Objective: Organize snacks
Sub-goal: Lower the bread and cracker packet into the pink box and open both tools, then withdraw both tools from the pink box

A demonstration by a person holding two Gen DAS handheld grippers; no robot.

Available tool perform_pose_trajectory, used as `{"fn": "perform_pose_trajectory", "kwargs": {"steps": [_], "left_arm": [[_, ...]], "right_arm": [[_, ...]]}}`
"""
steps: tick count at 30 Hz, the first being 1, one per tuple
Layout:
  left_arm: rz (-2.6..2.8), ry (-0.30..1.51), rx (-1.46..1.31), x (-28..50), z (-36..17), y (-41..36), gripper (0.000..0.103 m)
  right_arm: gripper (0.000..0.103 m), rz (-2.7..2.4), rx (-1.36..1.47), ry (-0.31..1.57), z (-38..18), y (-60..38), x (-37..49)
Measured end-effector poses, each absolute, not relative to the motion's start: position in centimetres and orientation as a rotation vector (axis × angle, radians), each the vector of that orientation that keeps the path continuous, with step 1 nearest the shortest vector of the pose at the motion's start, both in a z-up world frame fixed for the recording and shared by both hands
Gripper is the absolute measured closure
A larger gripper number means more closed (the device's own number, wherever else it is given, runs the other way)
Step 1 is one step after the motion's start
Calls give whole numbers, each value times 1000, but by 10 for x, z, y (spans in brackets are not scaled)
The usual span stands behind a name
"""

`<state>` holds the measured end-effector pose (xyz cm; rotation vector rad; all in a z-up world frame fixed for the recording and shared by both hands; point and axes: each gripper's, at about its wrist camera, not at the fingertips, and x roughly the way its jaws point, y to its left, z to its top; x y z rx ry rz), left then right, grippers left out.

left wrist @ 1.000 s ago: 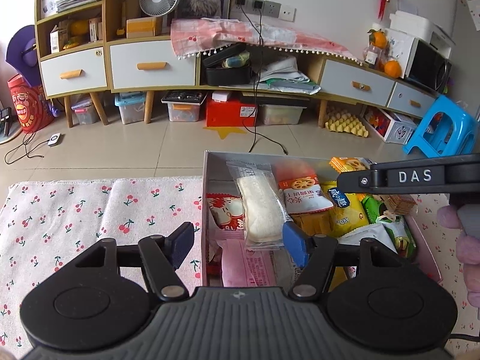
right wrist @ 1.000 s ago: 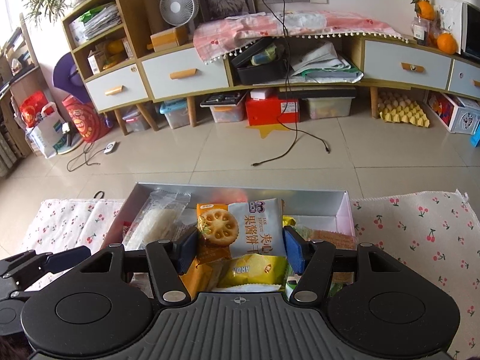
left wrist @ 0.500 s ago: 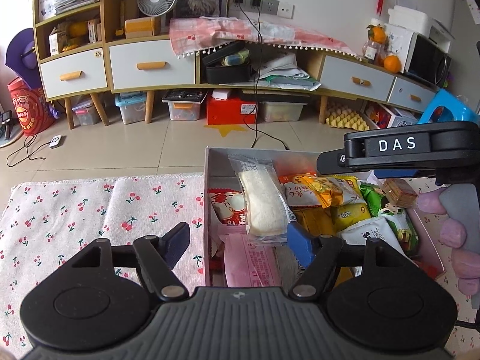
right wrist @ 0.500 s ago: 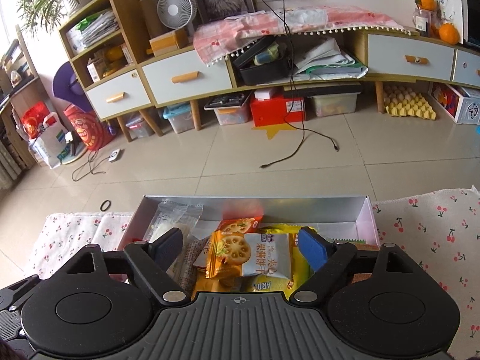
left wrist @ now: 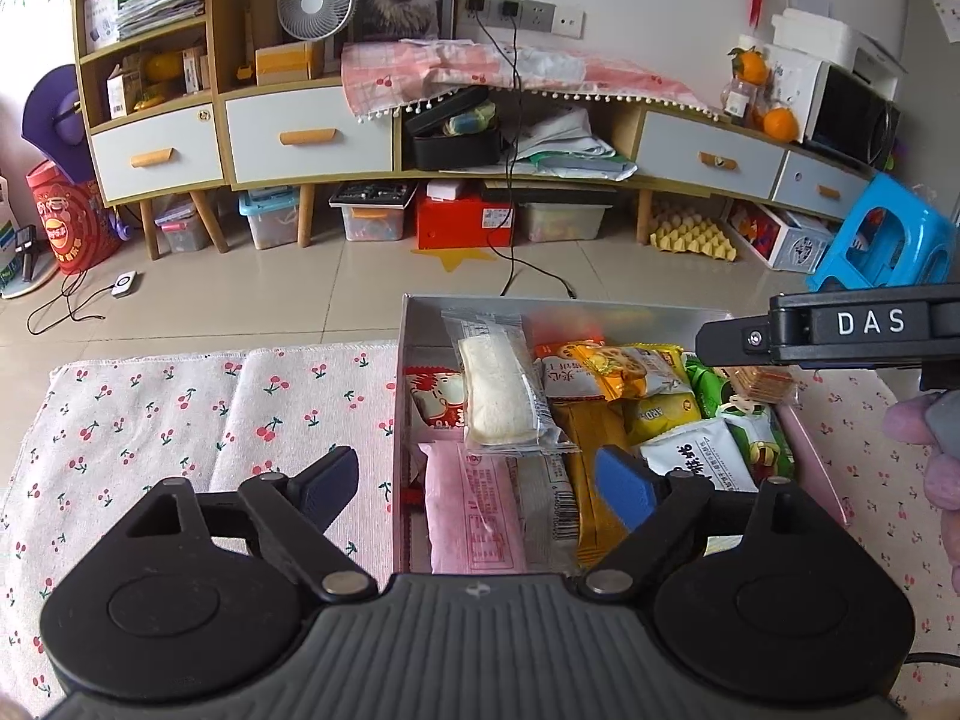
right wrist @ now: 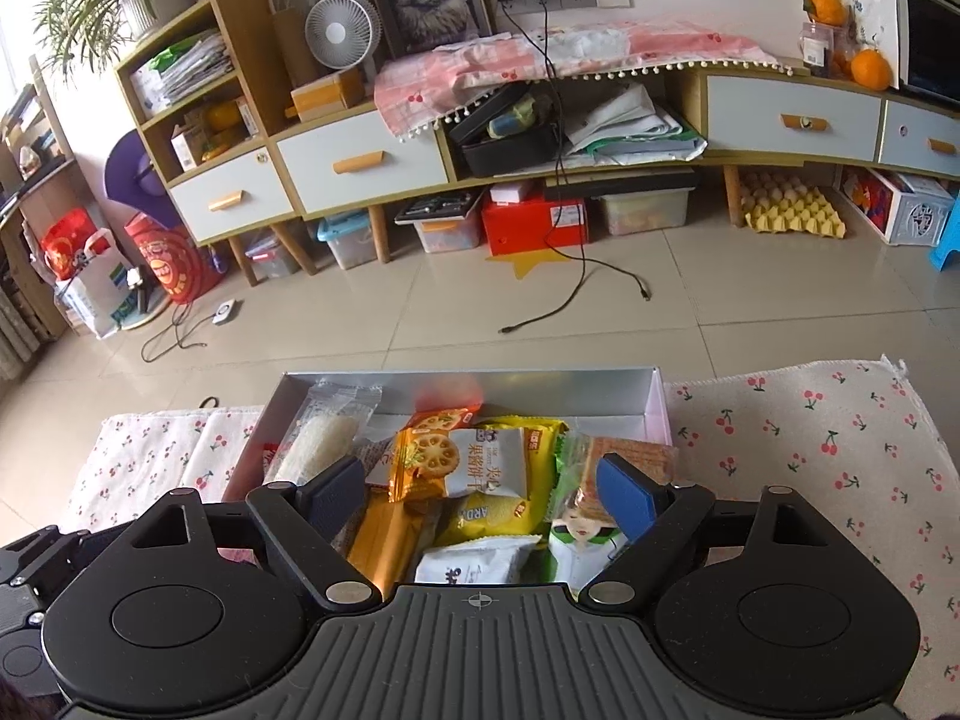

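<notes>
An open silver box (left wrist: 600, 307) on the cherry-print cloth holds several snack packets. Among them are a white rice-cracker packet (left wrist: 498, 396), an orange-and-white biscuit packet (left wrist: 612, 363) and a pink packet (left wrist: 474, 510). My left gripper (left wrist: 474, 483) hovers over the box's left wall; its jaws are opening and the pads touch nothing. My right gripper (right wrist: 480, 495) hangs above the biscuit packet (right wrist: 462, 462) and a yellow packet (right wrist: 486, 513); its jaws are also opening, clear of the packets. One finger of the right gripper (left wrist: 780, 339) crosses the left wrist view.
The cherry-print cloth (left wrist: 180, 408) spreads left of the box and also to its right (right wrist: 810, 450). A hand (left wrist: 936, 450) holds the right gripper. Beyond the table's far edge are tiled floor, a low cabinet (right wrist: 600, 138) and a blue stool (left wrist: 888, 246).
The right gripper let go of the biscuit packet, which now lies in the box, and drew back and up. The jaws of both grippers spread wider.
</notes>
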<state>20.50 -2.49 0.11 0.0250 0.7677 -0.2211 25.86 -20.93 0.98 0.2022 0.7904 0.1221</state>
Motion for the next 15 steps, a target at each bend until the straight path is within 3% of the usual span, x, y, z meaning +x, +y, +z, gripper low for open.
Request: {"fn": "perform_pose_trajectory", "kwargs": {"steps": [9, 15], "left_arm": [[-186, 763, 53, 176, 15, -33, 2], [-166, 784, 78, 153, 18, -38, 1]], "right_arm": [[13, 105, 159, 788, 17, -225, 214], [10, 88, 134, 801, 21, -227, 180]]}}
